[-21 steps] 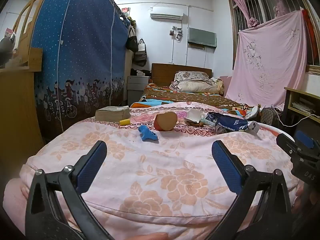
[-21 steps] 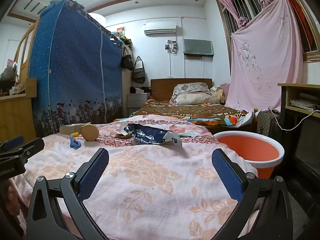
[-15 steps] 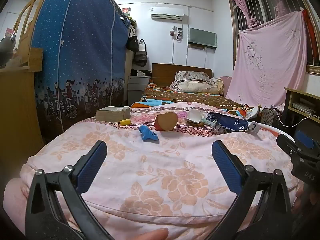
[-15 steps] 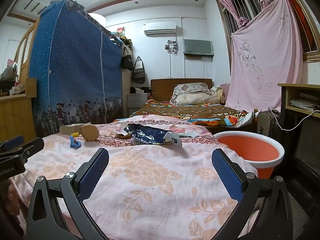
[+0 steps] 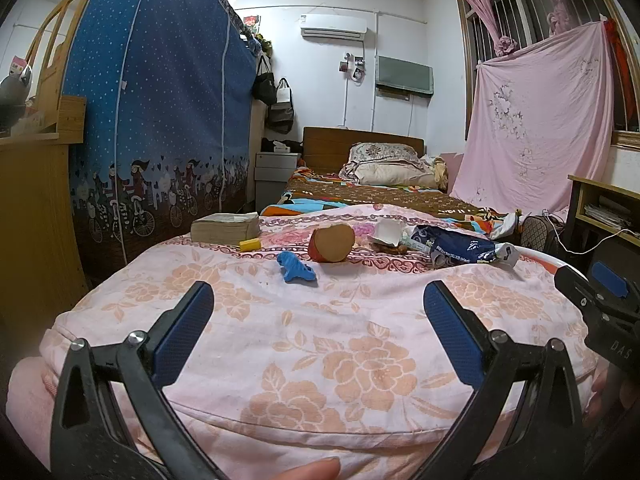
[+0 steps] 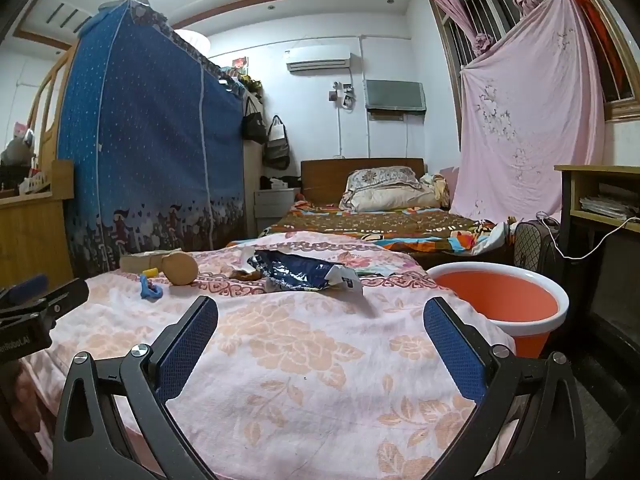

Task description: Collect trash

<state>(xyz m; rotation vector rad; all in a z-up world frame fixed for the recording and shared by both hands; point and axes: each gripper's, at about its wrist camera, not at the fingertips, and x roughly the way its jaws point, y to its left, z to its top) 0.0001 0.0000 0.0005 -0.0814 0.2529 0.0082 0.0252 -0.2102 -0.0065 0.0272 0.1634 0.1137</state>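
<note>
On the pink floral quilt (image 5: 320, 340) lie a blue snack bag (image 5: 460, 246), crumpled white paper (image 5: 386, 232), a brown round piece (image 5: 332, 242), a small blue scrap (image 5: 296, 268) and a yellow bit (image 5: 250, 245). In the right wrist view the snack bag (image 6: 304, 272) lies ahead, with the brown piece (image 6: 182, 268) and blue scrap (image 6: 150, 288) to the left. An orange bucket (image 6: 496, 300) with a white rim stands right of the bed. My left gripper (image 5: 318, 308) and my right gripper (image 6: 320, 320) are open and empty, low over the quilt's near part.
A book (image 5: 226, 228) lies at the quilt's far left. A blue curtained wardrobe (image 5: 160, 120) stands left, a second bed (image 5: 372, 192) behind, and a desk (image 6: 600, 200) and a bag (image 6: 534, 246) on the right. The right gripper's side (image 5: 600, 300) shows in the left wrist view.
</note>
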